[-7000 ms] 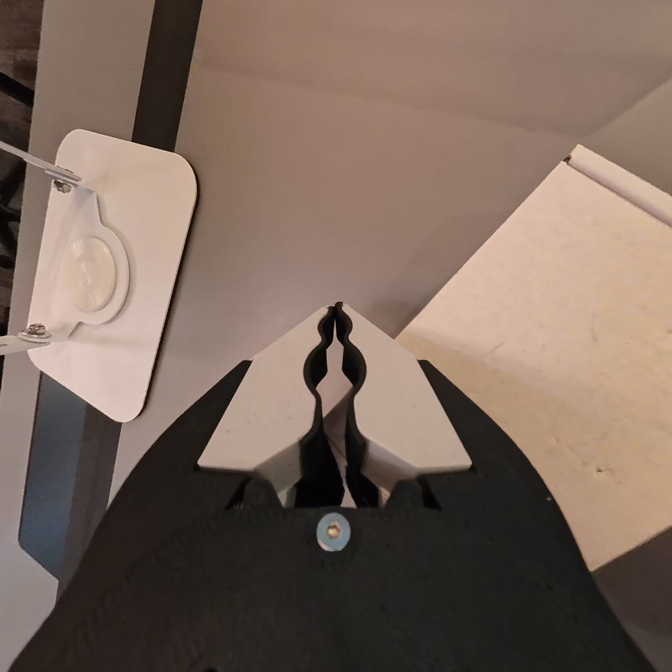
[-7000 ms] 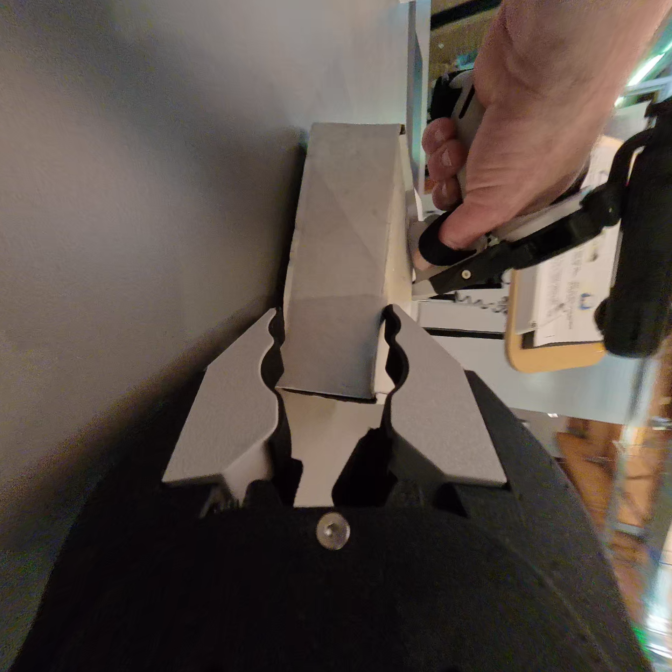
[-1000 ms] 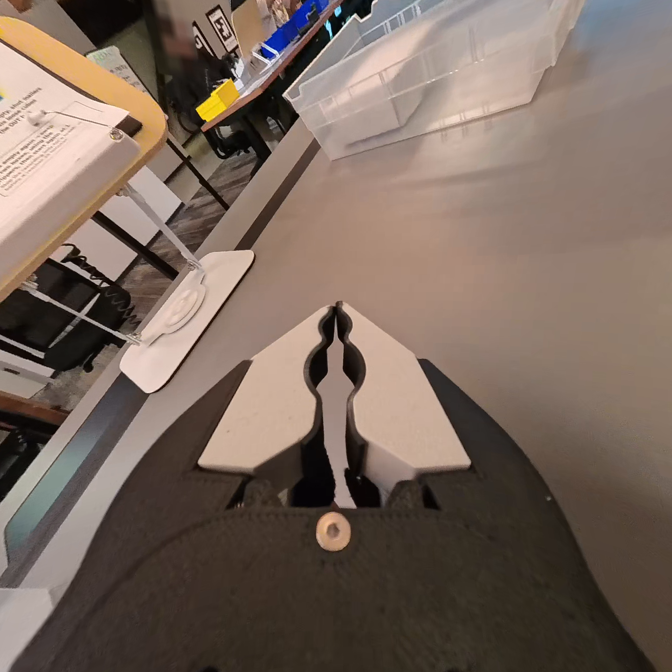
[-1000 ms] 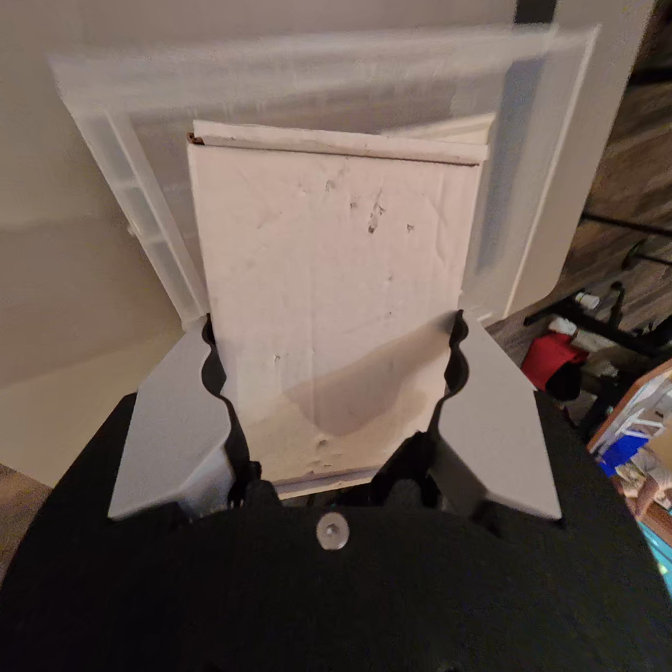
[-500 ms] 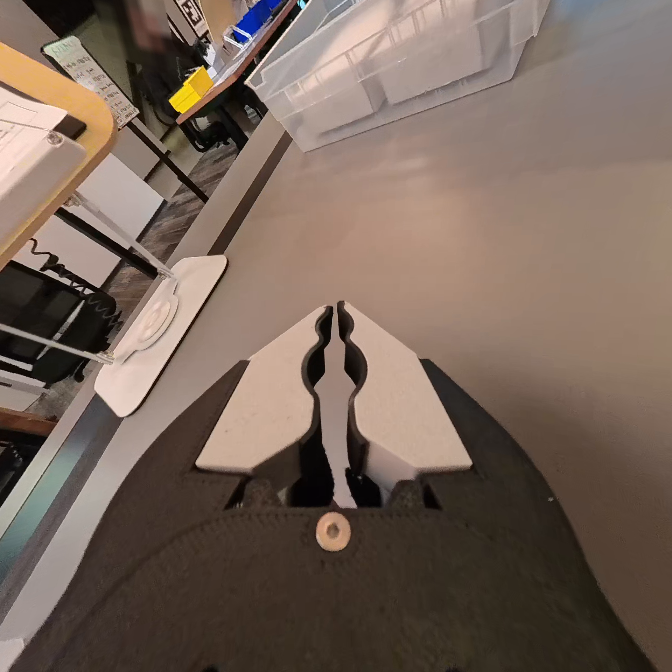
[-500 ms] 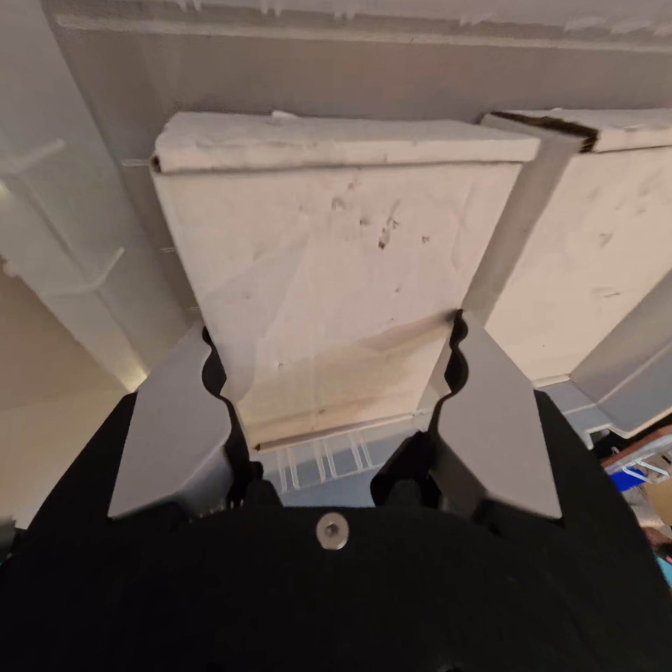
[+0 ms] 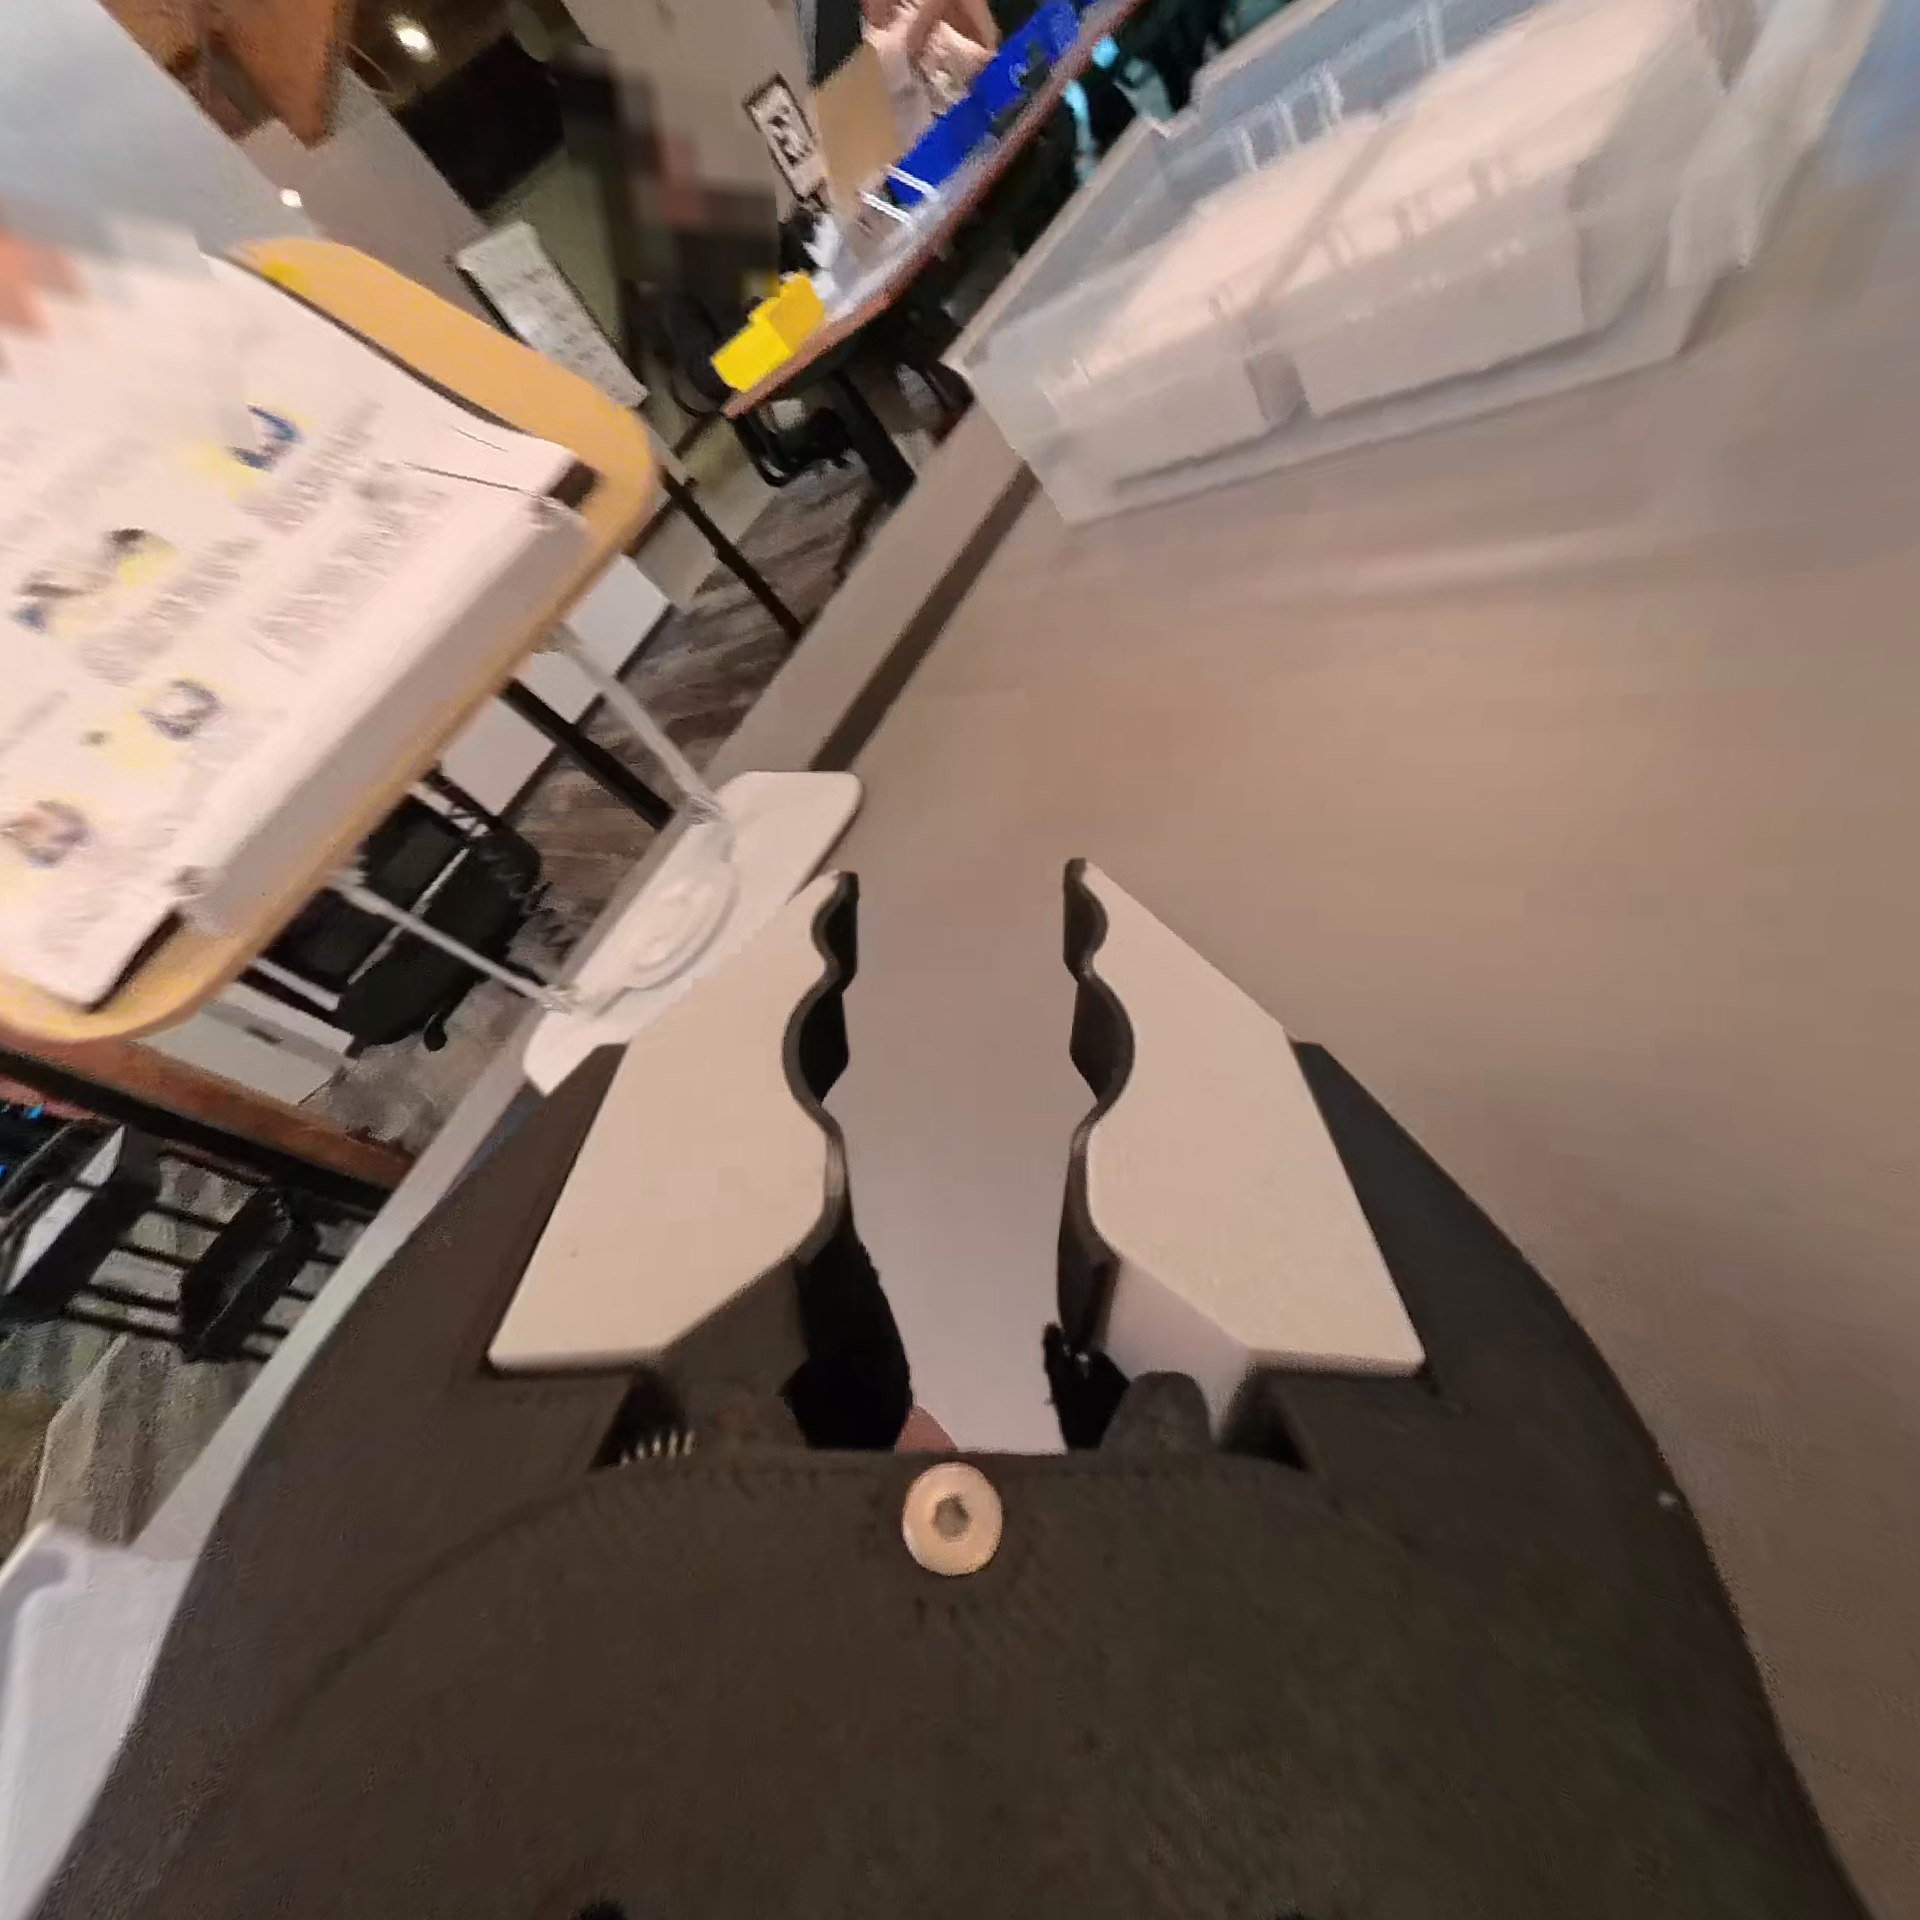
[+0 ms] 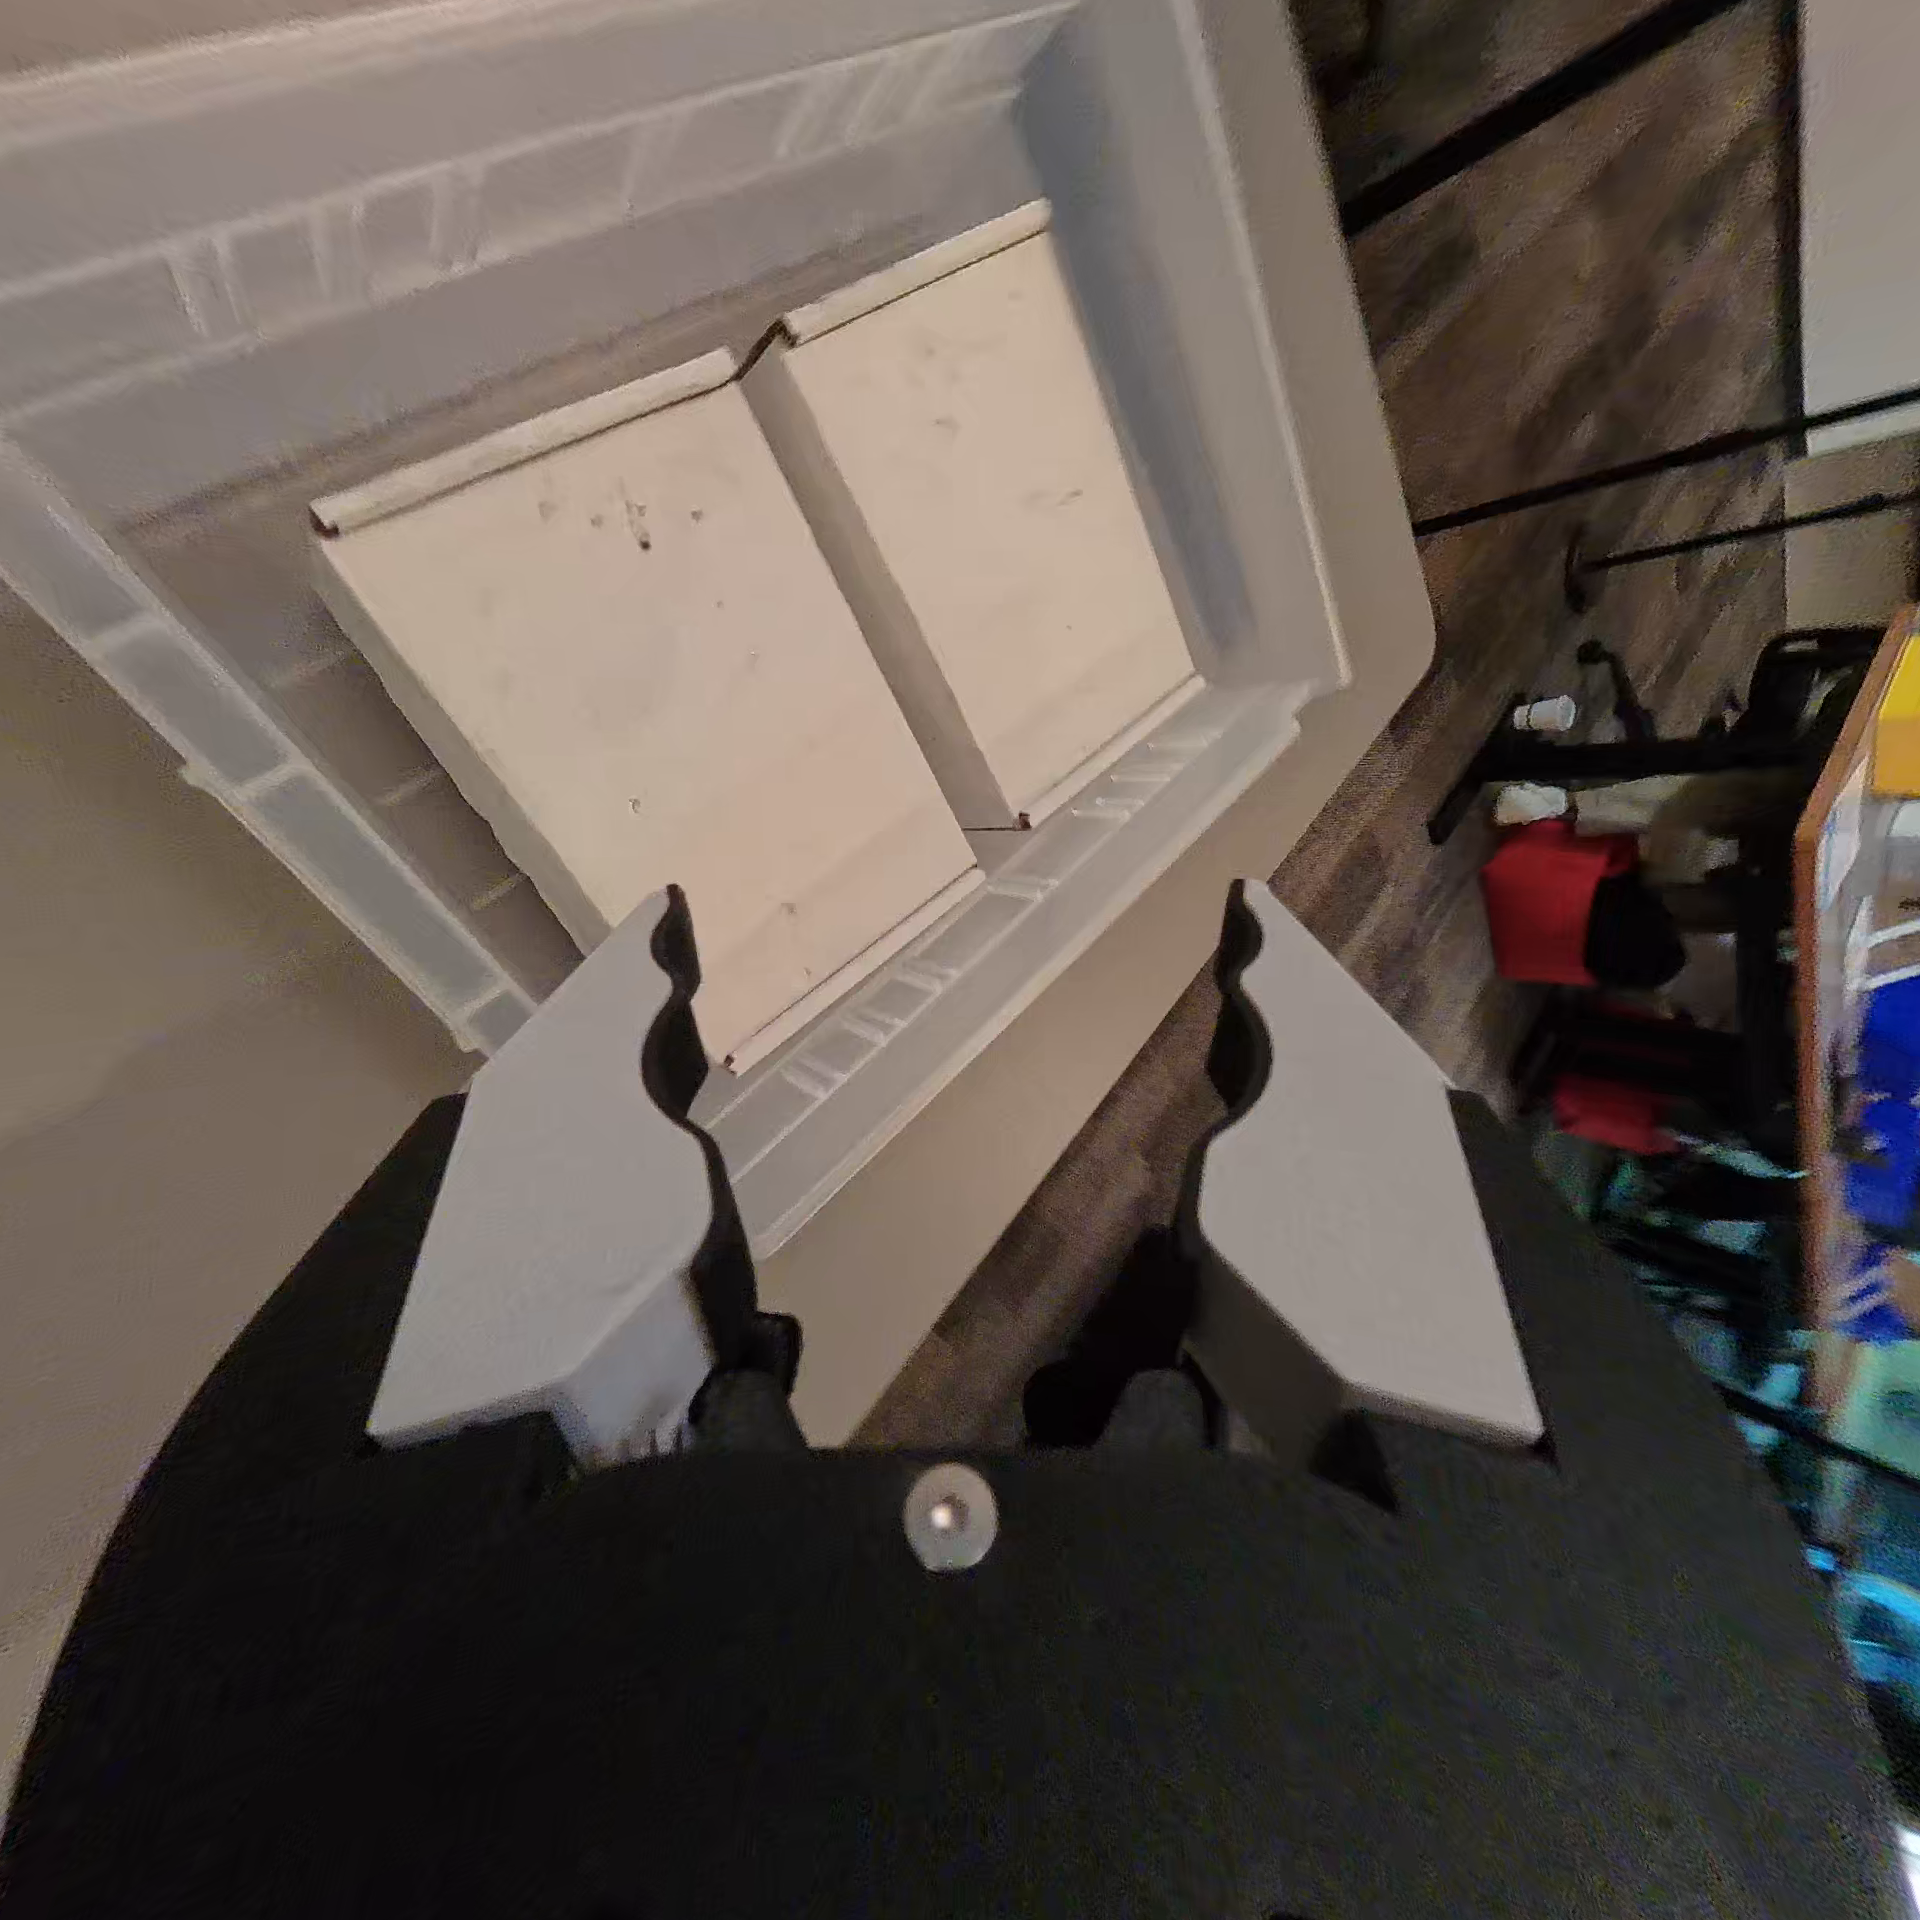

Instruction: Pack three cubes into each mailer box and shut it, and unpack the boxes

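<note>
2 shut mailer boxes (image 8: 665, 717) lie in the clear bin (image 8: 1278, 436); both the left gripper (image 7: 961, 883) and right gripper (image 8: 951, 904) gape empty.

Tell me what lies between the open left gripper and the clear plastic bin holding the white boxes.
Left wrist view: only bare grey tabletop between the left gripper and clear plastic bin.

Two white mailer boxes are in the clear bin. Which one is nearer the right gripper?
The left mailer box: its near corner reaches almost between the open right gripper fingers. The other box lies beside it, farther off, toward the clear bin wall.
</note>
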A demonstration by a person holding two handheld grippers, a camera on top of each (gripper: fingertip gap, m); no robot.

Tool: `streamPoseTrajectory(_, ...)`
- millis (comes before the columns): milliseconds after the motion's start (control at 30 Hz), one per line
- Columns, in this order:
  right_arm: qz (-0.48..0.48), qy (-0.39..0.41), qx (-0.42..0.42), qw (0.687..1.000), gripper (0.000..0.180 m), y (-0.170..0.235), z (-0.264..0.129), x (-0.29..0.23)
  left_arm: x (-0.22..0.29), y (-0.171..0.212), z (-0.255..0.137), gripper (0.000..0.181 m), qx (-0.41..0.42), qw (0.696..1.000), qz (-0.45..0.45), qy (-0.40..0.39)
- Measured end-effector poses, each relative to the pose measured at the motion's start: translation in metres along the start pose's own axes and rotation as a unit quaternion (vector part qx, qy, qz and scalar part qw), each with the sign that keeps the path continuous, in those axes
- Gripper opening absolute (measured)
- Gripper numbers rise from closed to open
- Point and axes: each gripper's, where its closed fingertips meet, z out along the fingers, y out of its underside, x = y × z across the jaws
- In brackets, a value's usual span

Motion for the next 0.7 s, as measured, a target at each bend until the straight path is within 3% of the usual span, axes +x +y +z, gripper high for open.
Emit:
streamPoseTrajectory(100,0.100,0.045,0.017,0.994,0.083,0.026,-0.013,0.019,-0.039,-0.016,-0.028,0.048,0.014,0.998,-0.043,-0.045)
streamPoseTrajectory(233,0.203,0.038,0.043,0.978,0.076,0.051,-0.004,0.014,-0.106,0.003,-0.082,0.059,-0.037,0.988,-0.028,-0.148)
streamPoseTrajectory(433,0.288,-0.001,0.041,0.957,0.084,0.068,0.026,-0.014,-0.191,0.095,-0.189,0.082,-0.179,0.944,-0.102,-0.256)
streamPoseTrajectory(500,0.324,-0.008,0.038,0.945,0.080,0.074,0.035,-0.020,-0.213,0.127,-0.227,0.082,-0.210,0.922,-0.120,-0.301)
streamPoseTrajectory(600,0.335,-0.030,0.054,0.940,0.051,0.075,0.043,-0.031,-0.219,0.180,-0.263,0.090,-0.245,0.895,-0.205,-0.311)
streamPoseTrajectory(633,0.333,-0.036,0.065,0.940,0.032,0.073,0.045,-0.035,-0.213,0.195,-0.267,0.084,-0.248,0.889,-0.250,-0.292)
streamPoseTrajectory(700,0.346,-0.037,0.062,0.935,0.022,0.077,0.051,-0.038,-0.210,0.219,-0.277,0.079,-0.247,0.871,-0.315,-0.284)
